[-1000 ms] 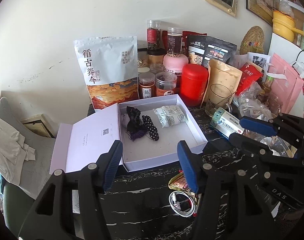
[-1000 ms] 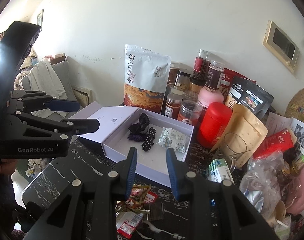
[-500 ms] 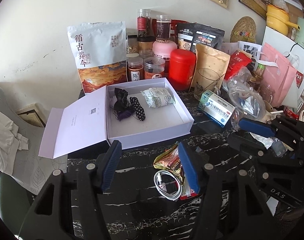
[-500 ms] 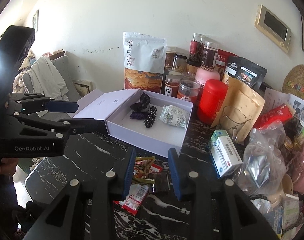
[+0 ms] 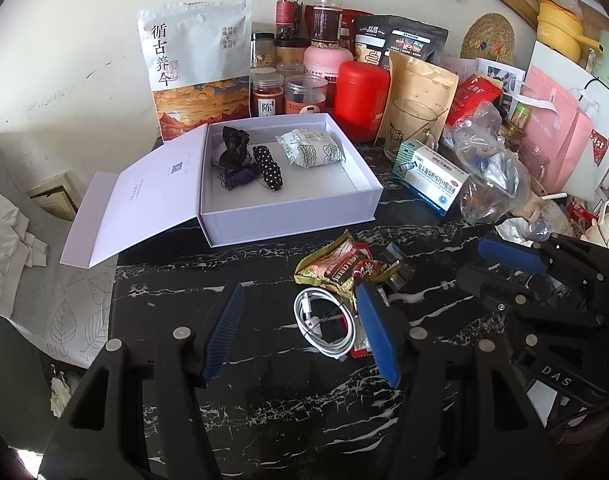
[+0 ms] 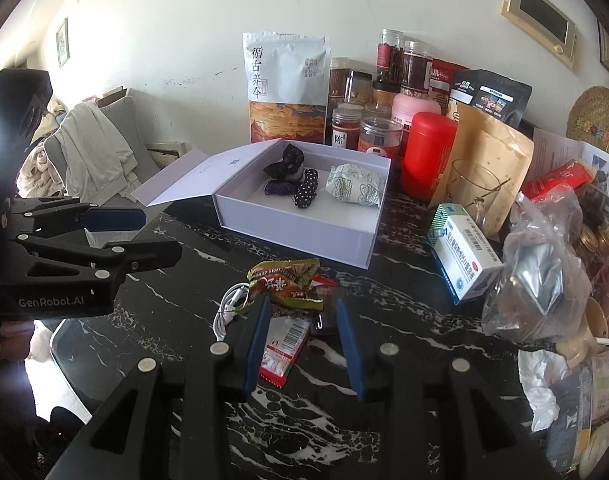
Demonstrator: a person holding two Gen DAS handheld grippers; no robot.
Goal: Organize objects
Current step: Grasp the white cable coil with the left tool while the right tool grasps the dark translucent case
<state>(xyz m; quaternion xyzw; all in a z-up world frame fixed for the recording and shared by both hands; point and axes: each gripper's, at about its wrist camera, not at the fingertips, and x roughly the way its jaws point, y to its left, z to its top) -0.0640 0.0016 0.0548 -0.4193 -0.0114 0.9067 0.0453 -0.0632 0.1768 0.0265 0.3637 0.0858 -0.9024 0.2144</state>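
Note:
An open white box (image 5: 288, 216) (image 6: 304, 236) stands on the black marble table. It holds dark hair ties (image 5: 240, 160), a dotted black pouch (image 5: 269, 168) and a white patterned packet (image 5: 310, 148). In front of it lie snack wrappers (image 5: 340, 268) (image 6: 284, 280), a coiled white cable (image 5: 324, 324) (image 6: 228, 312) and a red-white sachet (image 6: 284, 344). My left gripper (image 5: 300, 332) is open and empty, above the cable. My right gripper (image 6: 302, 340) is open and empty, above the sachet.
A blue-white medicine box (image 5: 430, 176) (image 6: 464, 252), a glass mug (image 5: 412, 128) and a clear plastic bag (image 6: 540, 264) lie to the right. Jars, a red canister (image 5: 360, 96) and standing pouches (image 5: 196, 64) line the wall. A chair with clothes (image 6: 92, 148) is left of the table.
Both grippers have drawn back from the box toward the table's front. The wrappers, cable and sachet now lie between and under the fingers. Both stayed open.

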